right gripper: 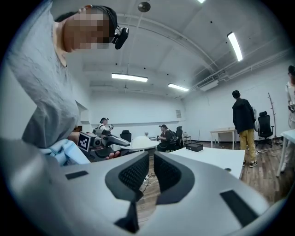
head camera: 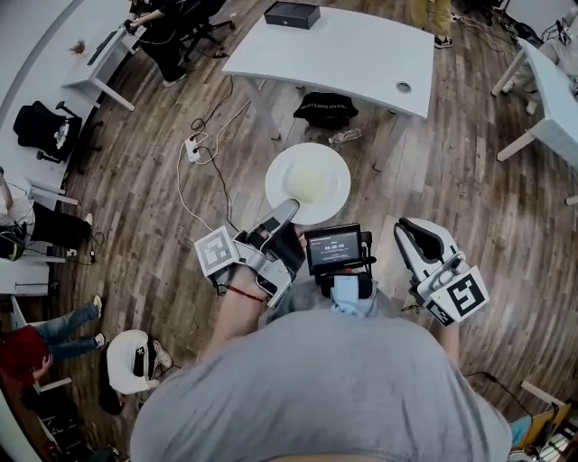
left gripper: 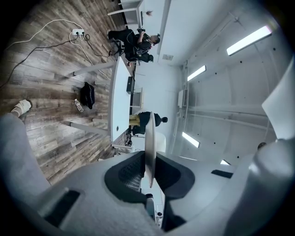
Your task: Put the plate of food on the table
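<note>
- Left gripper (head camera: pixel 285 213) (left gripper: pixel 148 162): its jaws are closing tightly on the near rim of the plate (head camera: pixel 280 173) (left gripper: pixel 150 138), which is showing edge-on between the pads in the left gripper view.
- Plate: white and round, it is being held level in the air over the wood floor (head camera: pixel 470 180), short of the table (head camera: pixel 348 54) and not touching it.
- Food (head camera: pixel 310 186): a pale mound is sitting at the middle of the plate.
- Right gripper (head camera: pixel 412 227) (right gripper: pixel 151 159): it is hanging to the right of the plate and apart from it, with its jaws standing a narrow slit apart and gripping nothing.
- Table: white, it is standing beyond the plate, with a black box (head camera: pixel 292 13) lying near its far edge.
- Black bag (head camera: pixel 326 109): it is lying on the floor by the table's near edge, with a bottle (head camera: pixel 345 136) just beside it.
- Person (head camera: pixel 316 388): in a grey shirt, the person is wearing a small screen (head camera: pixel 334 248) at the chest, between the two grippers.
</note>
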Available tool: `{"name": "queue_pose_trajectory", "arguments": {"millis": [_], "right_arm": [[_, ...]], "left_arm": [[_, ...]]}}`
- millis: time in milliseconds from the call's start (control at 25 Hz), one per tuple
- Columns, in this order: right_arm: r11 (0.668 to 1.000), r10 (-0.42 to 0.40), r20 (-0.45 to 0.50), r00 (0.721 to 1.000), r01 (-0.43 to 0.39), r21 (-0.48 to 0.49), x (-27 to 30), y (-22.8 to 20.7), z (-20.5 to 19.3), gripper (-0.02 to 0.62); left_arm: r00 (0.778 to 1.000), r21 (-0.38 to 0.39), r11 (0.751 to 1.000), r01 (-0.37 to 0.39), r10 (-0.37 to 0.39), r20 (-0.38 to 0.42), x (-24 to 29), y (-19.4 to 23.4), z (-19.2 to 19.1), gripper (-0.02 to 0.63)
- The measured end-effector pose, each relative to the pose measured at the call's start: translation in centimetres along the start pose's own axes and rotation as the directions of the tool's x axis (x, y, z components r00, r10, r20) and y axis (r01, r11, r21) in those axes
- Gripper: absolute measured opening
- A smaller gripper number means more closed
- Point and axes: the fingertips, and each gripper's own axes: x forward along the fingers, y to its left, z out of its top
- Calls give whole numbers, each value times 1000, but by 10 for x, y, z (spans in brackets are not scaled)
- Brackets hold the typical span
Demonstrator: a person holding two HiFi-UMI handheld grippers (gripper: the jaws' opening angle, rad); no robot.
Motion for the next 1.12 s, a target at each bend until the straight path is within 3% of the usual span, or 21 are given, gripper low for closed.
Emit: {"name": "queue_pose_trajectory", "arguments": {"millis": [280,800,1120], "right_arm": [[1000,12,-31,999,-11,13,41,-14,-9,34],[999,44,-6,999,-44,-23,218,-56,32,34],[1000,22,-7,1000,-22,-13,280,-53,36,34]], "left_arm": [[1000,-27,999,21,-21,13,17,5,40,41],[998,13,998,56,-56,-4,65,-19,200,41],[998,43,998,50,-49,-30,76,-22,270,41]]}}
